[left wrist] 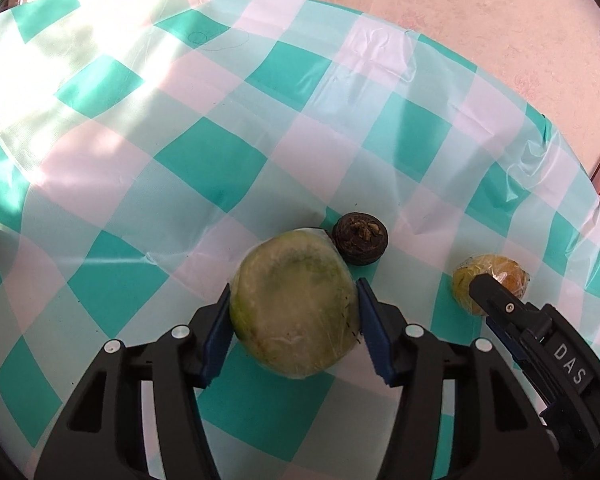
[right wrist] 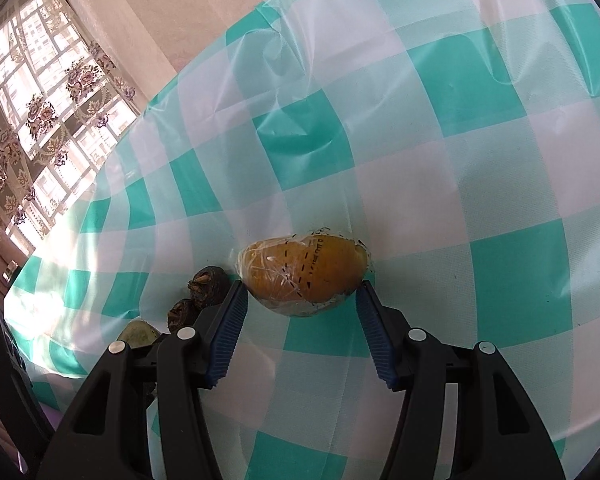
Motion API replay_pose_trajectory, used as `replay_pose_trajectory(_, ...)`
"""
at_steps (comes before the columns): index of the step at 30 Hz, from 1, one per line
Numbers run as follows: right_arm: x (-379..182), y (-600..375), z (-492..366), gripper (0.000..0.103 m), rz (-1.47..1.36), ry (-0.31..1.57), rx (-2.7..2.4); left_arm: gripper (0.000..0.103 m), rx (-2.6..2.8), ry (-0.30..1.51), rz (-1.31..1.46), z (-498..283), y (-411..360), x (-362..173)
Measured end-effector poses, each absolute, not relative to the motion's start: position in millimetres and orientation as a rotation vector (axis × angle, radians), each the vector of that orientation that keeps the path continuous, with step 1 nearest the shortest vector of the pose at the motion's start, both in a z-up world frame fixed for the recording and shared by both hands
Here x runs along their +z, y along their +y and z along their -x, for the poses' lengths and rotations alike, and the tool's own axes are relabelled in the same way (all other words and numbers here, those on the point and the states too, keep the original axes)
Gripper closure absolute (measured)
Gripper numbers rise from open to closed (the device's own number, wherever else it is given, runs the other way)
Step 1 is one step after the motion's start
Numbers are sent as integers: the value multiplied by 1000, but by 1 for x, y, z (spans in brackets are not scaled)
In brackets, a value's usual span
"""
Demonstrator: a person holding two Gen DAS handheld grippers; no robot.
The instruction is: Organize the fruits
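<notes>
Fruits lie on the checked tablecloth (left wrist: 300, 128): the left gripper (left wrist: 294, 320) clamps the wrapped green fruit (left wrist: 294, 304), the right gripper (right wrist: 300, 300) pinches the wrapped orange fruit (right wrist: 304, 272) at its tips, and slick film risks either squirting loose.

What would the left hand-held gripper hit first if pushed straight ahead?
Beyond the wrapped green fruit between its fingers, the left hand-held gripper would probably meet the dark round fruit, which sits just behind it.
</notes>
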State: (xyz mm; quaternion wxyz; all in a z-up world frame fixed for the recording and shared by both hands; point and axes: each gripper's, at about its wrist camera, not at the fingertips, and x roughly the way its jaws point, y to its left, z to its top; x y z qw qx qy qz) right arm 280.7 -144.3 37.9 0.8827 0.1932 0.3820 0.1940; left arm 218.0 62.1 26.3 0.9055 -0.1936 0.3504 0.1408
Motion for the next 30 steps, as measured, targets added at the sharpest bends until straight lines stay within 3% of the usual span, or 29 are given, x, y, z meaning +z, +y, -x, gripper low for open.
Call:
replay_pose_trajectory(13, 38, -157, -260, 52, -430, 763, 332, 46, 275, 707, 486, -192, 68, 25)
replay_pose_trajectory(15, 38, -160, -251, 56, -437, 756, 333, 46, 270, 698, 496, -183, 64, 25)
replay_pose_trajectory(17, 38, -163, -241, 76, -445, 748, 340, 46, 262, 688, 492, -174, 60, 28)
replay_pose_trajectory(21, 39, -166, -224, 76, -438, 750, 332, 46, 243, 686, 473, -153, 53, 27)
replay_pose_trajectory(24, 39, -166, -215, 63, -423, 753, 341, 46, 237, 691, 484, -139, 51, 26)
replay_pose_trajectory(26, 41, -167, -211, 24, -420, 742, 343, 46, 231, 700, 497, -132, 53, 24)
replay_pose_trajectory(27, 42, -167, -211, 19, -412, 735, 341, 45, 231, 707, 503, -130, 54, 22)
replay_pose_trajectory(30, 38, -163, -218, 18, -384, 783, 329, 45, 208, 699, 514, -123, 56, 23)
